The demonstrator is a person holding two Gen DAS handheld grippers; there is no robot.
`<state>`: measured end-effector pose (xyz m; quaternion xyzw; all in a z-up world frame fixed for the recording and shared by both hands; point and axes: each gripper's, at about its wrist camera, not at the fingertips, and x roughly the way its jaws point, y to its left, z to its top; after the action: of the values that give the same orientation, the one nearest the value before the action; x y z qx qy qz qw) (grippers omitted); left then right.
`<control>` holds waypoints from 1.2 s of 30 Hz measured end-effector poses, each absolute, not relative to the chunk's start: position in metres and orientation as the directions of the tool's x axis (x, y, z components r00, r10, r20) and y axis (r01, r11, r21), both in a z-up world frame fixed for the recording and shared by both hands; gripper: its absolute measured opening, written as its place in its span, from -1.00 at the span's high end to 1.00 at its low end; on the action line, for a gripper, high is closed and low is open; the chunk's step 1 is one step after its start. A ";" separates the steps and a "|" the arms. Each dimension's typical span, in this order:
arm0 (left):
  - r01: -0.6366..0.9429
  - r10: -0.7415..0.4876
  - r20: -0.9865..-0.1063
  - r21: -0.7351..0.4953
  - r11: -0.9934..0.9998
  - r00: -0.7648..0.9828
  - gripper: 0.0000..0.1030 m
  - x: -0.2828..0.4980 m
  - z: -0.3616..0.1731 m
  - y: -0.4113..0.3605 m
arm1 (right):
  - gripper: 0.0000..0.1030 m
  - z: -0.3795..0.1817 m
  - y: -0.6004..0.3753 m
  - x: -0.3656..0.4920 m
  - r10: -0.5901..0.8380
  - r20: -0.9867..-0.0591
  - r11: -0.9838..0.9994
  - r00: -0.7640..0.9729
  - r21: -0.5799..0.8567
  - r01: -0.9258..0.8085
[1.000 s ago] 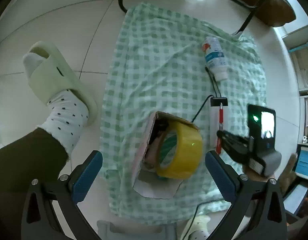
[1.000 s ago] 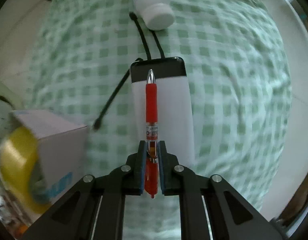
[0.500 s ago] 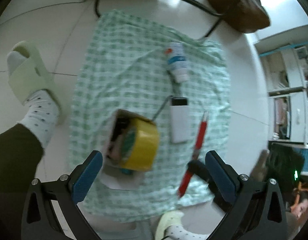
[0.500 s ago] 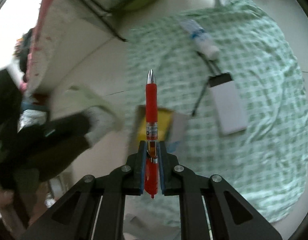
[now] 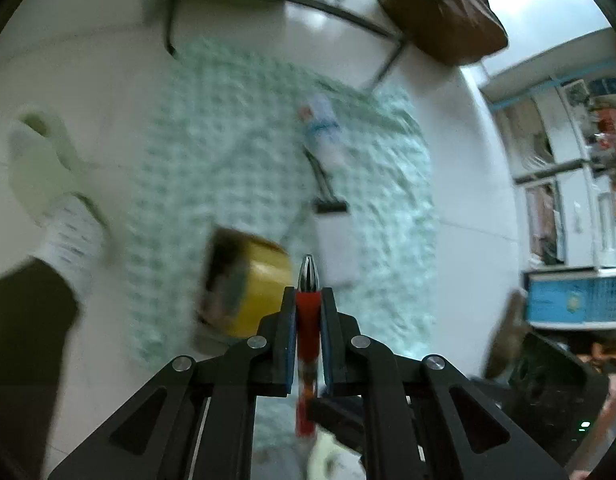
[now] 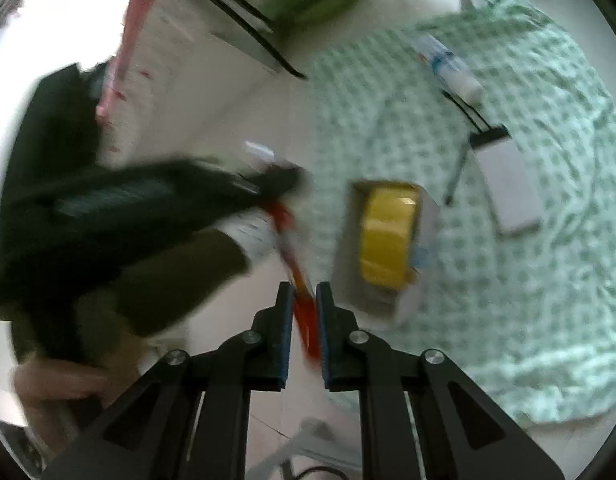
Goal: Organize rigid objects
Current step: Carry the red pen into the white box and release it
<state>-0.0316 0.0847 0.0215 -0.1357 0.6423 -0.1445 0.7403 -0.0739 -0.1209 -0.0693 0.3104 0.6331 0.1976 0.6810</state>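
Left wrist view: at your far left a slipper (image 5: pixel 36 160) and sock (image 5: pixel 74 240) sit on bare floor (image 5: pixel 108 72) just off the cloth (image 5: pixel 236 140) edge, with open tile beside them. Further right on the cloth lies the box (image 5: pixel 212 280) holding a yellow tape roll (image 5: pixel 260 292); right of that a white slab (image 5: pixel 335 248) and, beyond it, a bottle (image 5: pixel 321 128), both blurred. Your left gripper (image 5: pixel 308 300) has just closed its jaws and now clamps the red pen (image 5: pixel 307 320); the pen's long axis runs along the fingers, metal tip pointing ahead, above the gap between tape and slab. Right of the cloth the floor is open up to shelving.

Right wrist view: the left tool is a dark blur at left. Your right gripper (image 6: pixel 304 300) stands nearly closed around the pen's (image 6: pixel 304 304) rear end, which slants up-left toward that tool. Box (image 6: pixel 387 248), slab (image 6: pixel 511 184) and bottle (image 6: pixel 447 68) lie to the right, with spare cloth (image 6: pixel 547 320) below them.
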 end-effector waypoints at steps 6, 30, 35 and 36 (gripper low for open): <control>-0.005 -0.274 -0.937 -0.282 0.959 0.216 0.85 -0.029 0.035 0.115 | 0.53 -0.106 -0.122 -0.078 0.388 -0.922 0.911 -0.010 0.382 0.154; 0.092 -0.144 -0.988 -0.139 0.986 0.048 0.85 -0.027 -0.053 0.055 | -0.75 -0.133 -0.168 -0.086 -0.031 -0.999 0.985 -0.017 -0.034 0.171; 0.113 -0.134 -0.991 -0.135 0.984 -0.023 0.85 -0.027 -0.072 0.048 | -0.75 -0.140 -0.175 -0.087 0.019 -0.999 0.971 -0.048 0.007 0.238; 0.119 -0.132 -0.991 -0.134 0.984 -0.025 0.85 -0.026 -0.073 0.046 | -0.75 -0.140 -0.176 -0.088 0.026 -0.998 0.969 -0.051 0.013 0.245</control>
<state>-0.0257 0.0459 -0.0734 -0.0045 0.7103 -0.0897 0.6982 -0.0876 -0.1756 -0.1402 0.0941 0.7203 -0.0803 0.6825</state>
